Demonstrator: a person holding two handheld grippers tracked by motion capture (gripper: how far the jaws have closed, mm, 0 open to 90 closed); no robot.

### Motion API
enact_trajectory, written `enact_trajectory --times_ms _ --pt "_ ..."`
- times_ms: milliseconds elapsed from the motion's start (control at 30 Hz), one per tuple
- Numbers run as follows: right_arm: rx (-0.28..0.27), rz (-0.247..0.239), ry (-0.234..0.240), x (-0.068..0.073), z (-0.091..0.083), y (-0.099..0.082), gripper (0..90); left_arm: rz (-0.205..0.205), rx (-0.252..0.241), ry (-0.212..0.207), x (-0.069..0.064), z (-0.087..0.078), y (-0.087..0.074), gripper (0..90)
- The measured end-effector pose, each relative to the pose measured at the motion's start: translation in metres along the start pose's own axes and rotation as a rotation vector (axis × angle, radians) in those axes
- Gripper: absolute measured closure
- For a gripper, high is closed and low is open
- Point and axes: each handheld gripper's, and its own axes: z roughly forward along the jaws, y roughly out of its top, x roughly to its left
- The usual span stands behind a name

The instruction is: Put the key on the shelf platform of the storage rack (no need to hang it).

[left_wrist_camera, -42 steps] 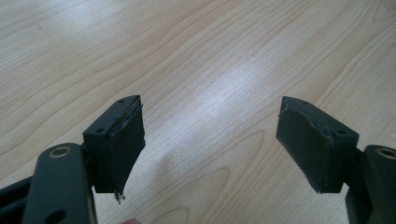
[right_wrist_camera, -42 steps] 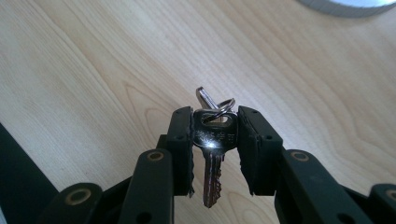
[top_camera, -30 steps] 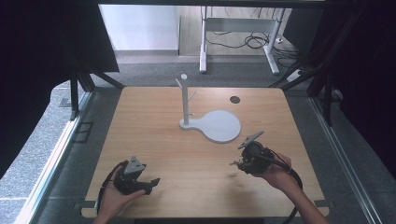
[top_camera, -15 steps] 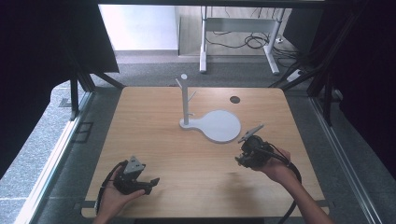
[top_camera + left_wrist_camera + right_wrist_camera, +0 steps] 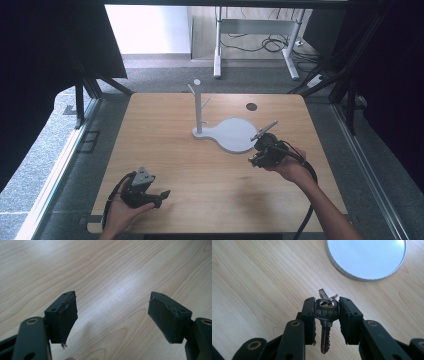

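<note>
Soft daylight enters from twelve o'clock; the pale wooden table (image 5: 210, 170) shows a glare patch, dark surroundings, faint shadows, slightly soft high view.

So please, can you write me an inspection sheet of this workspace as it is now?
Surface: wooden table, bare wood, one dark round hole near the far edge.
Job's things: keys on a ring; white stand with pegs on a round base.
Clutter: nothing seen.
Grippers: left gripper open, nothing between its jaws, low over the table; right gripper shut on the keys, beside the base.
Cables: a black cable trails from the right gripper; more cables on the floor behind the table.
Surroundings: black curtains, grey floor, a white desk frame.
</note>
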Motion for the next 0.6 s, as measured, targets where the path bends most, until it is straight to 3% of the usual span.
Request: enact_trajectory --times_ms 600 --pt "-0.002 0.023 0.019 -0.021 0.017 0.032 68.3 -0.003 0.007 0.002 0.002 0.001 -0.001 23.7"
